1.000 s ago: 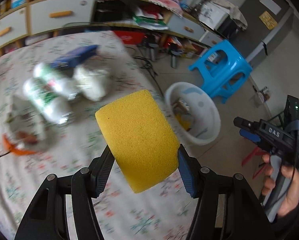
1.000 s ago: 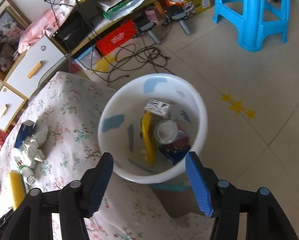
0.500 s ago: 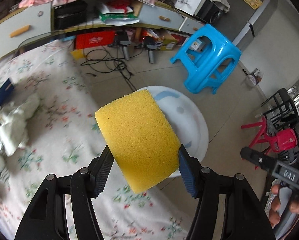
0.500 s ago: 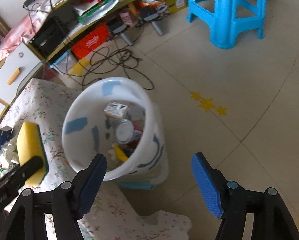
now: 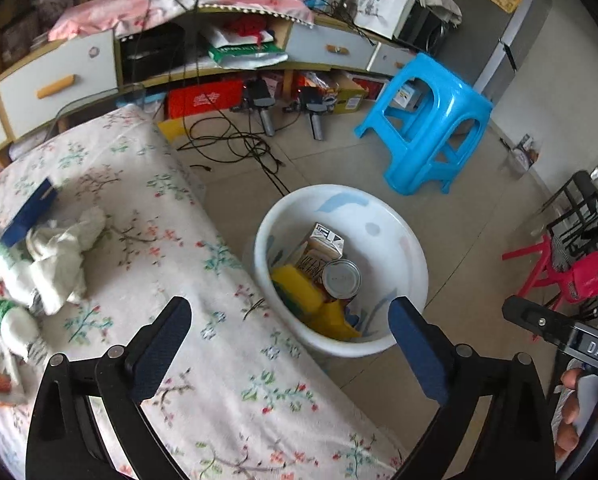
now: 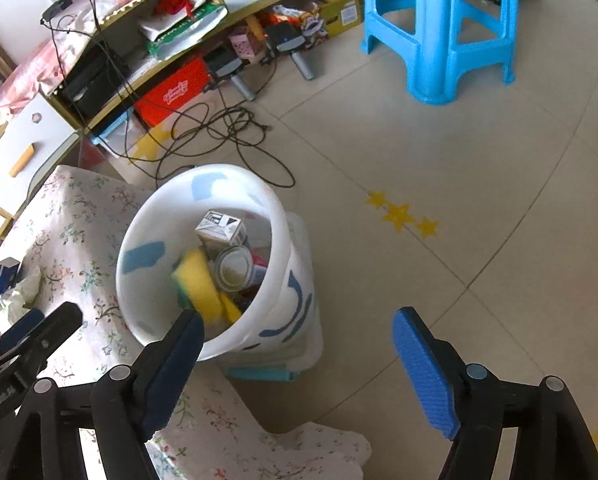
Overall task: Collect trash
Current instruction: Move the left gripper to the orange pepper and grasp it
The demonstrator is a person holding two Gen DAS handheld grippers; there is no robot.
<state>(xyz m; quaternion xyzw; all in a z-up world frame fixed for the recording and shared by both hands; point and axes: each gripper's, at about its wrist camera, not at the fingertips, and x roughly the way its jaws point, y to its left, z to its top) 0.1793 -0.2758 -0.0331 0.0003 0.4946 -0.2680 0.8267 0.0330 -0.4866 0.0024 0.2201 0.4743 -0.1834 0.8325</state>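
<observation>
Spongy yellow block (image 5: 297, 286) lies inside round white plastic bin (image 5: 395, 236) beside metal can (image 5: 341, 280).

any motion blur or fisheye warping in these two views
Left wrist view: mostly sharp, strong fisheye bending and dark corners; table clutter at the left edge is smeared. Right wrist view: the yellow sponge in the white bin is motion-blurred, the rest crisp; even daylight, no harsh glare.
</observation>
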